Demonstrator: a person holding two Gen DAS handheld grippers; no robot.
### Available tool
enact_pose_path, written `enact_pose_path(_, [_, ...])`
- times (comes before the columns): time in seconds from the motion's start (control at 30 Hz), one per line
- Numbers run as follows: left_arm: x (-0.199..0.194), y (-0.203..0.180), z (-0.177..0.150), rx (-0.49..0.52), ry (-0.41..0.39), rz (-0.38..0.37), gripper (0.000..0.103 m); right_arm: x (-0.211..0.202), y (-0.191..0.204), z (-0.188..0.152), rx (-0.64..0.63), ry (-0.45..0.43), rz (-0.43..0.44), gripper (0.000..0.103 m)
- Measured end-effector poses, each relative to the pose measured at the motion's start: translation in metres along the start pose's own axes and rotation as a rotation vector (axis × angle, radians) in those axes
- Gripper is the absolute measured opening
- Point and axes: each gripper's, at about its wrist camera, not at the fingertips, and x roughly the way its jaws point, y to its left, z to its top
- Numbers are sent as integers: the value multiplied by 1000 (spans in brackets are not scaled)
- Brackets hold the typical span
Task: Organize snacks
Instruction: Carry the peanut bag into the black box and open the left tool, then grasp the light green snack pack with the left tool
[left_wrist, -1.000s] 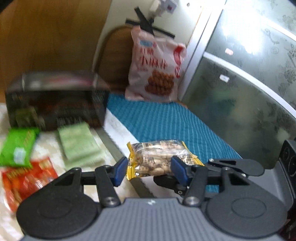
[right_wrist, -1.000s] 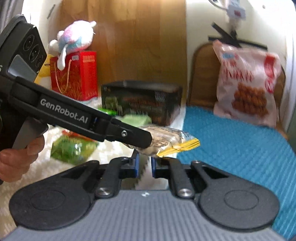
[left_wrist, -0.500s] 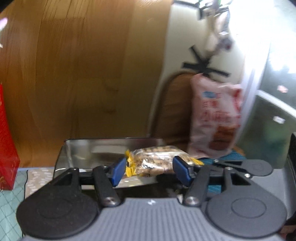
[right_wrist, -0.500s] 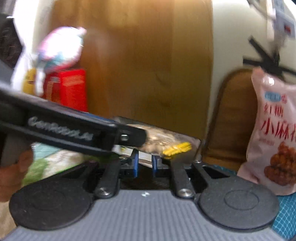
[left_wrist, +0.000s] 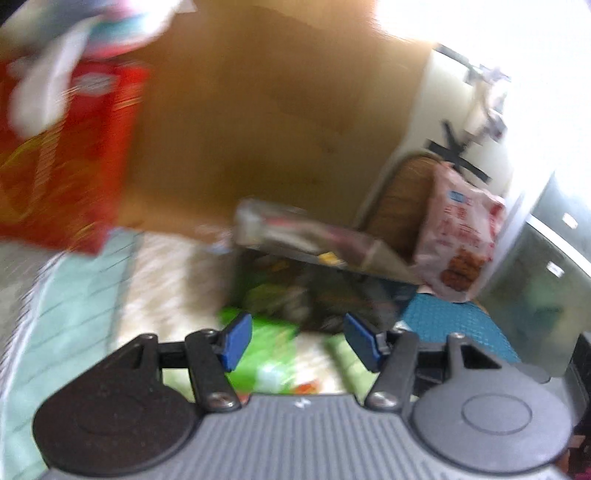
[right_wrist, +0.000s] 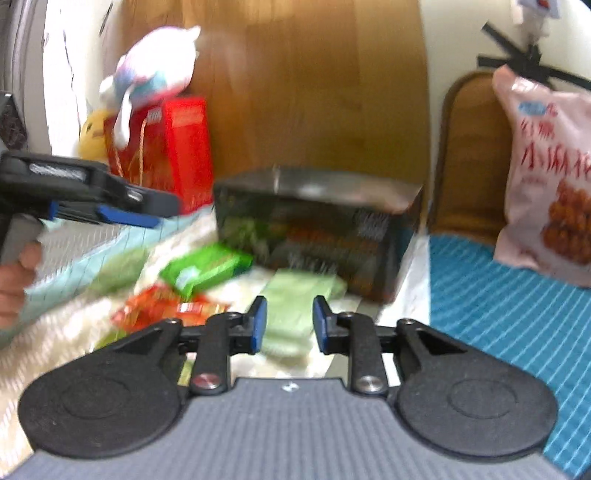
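My left gripper is open with nothing between its blue pads; the left wrist view is blurred. Beyond it stands the dark snack box, its top open and a scrap of yellow showing inside. A bright green packet lies below the left fingers. The jaws of my right gripper are opening and are empty, above a pale green packet. The right wrist view also shows the box, a green packet, a red packet and the left gripper at the left.
A big pink snack bag leans on a chair at the back right, above a blue mat. A red gift bag with a plush toy stands at the back left. A wooden panel rises behind the box. A hand grips the left handle.
The peanut packet has left the left gripper's pads, and that gripper has swung away to the left. The right gripper's jaws, shut before, have parted and it has pulled back.
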Motion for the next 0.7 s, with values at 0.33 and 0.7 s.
enact_pose_path(0.33, [-40,62,-25,-134,-12,112,57,31,34,25,63,47,136,44])
enact_pose_path(0.7, [-44,87,-21,-218,10,74,57,74,91,39,32,106,279,48])
